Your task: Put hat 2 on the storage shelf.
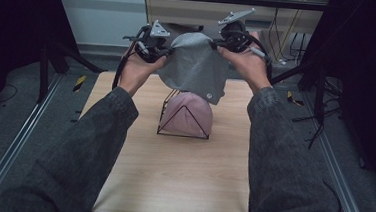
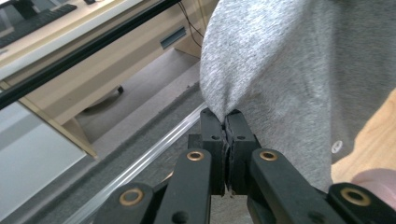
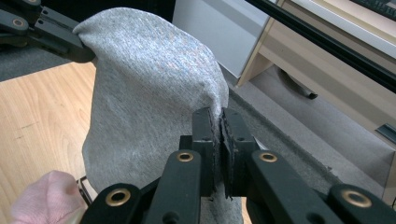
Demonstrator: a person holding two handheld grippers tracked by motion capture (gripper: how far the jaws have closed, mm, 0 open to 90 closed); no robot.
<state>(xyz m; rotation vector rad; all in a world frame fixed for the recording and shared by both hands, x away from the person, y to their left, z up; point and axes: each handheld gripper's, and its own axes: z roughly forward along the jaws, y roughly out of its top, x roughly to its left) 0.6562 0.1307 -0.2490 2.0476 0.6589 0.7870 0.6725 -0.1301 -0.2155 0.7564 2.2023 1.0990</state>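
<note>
A: Where's the grey cloth [image 1: 194,69] relative to each tool?

B: Strung between them. The left tool [image 1: 163,51] and right tool [image 1: 215,45] each pinch a top corner tight, and it hangs below both, above the tabletop [image 1: 171,175].

A: And the wire rack [image 1: 185,117]?

B: Directly underneath, already wearing a pink cloth [image 1: 188,113]. Both hands are raised, level, equally near.

Grey cloth [image 1: 195,66]: soft heathered knit, matt. Pink cloth [image 1: 187,117]: fuzzy, matt. Wire rack [image 1: 167,115]: thin black metal. Desk [image 1: 171,175]: pale smooth wood-grain.
</note>
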